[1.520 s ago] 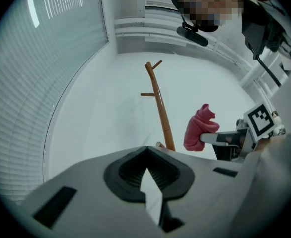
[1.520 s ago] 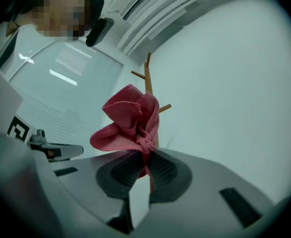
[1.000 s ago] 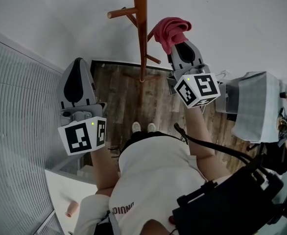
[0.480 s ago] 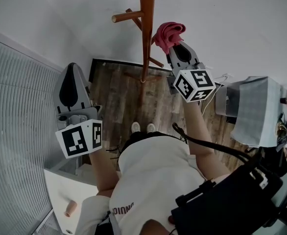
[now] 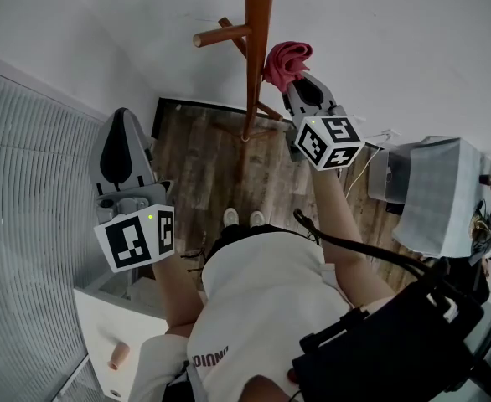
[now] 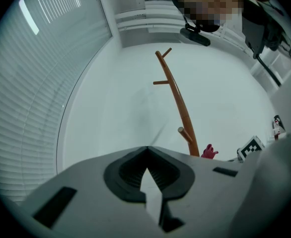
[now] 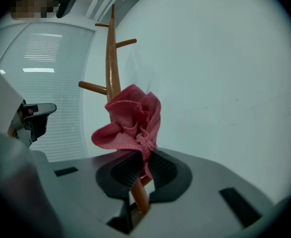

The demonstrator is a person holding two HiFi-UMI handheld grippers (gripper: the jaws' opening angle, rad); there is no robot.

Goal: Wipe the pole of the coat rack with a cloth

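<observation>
The coat rack's round, reddish-brown wooden pole (image 5: 256, 57) stands upright directly ahead of my right gripper (image 5: 296, 80) and just left of its jaw tips. In the right gripper view the pole (image 7: 110, 68) rises behind the jaws, and a lower stretch of it shows through the opening beneath them.

Right gripper (image 7: 144, 163): clenched on a crumpled pink cloth (image 7: 133, 120). The jaws pinch a narrow gathered tail of the fabric. The rest of it billows out in folds above and ahead of the tips. From the head view the cloth (image 5: 286, 60) lies against or just beside the pole's right side. I cannot confirm contact from any view.

Left gripper (image 5: 121, 117): closed and empty. In its own view the tips (image 6: 146, 150) meet at a point with nothing between them. It is held lower than the right gripper and well to the pole's left, apart from both pole and cloth. From there the pole (image 6: 178, 103) appears ahead and to the right, with the cloth (image 6: 208, 151) low beside it.

Other findings:
- A short wooden peg (image 5: 220, 35) juts from the pole on the side away from my right gripper.
- A white wall (image 5: 396, 40) lies beyond both tools.
- A pale slatted blind (image 5: 28, 182) runs along the outer side of the left gripper.
- Dark wood-plank floor (image 5: 204, 166) shows below, between the two grippers.
</observation>
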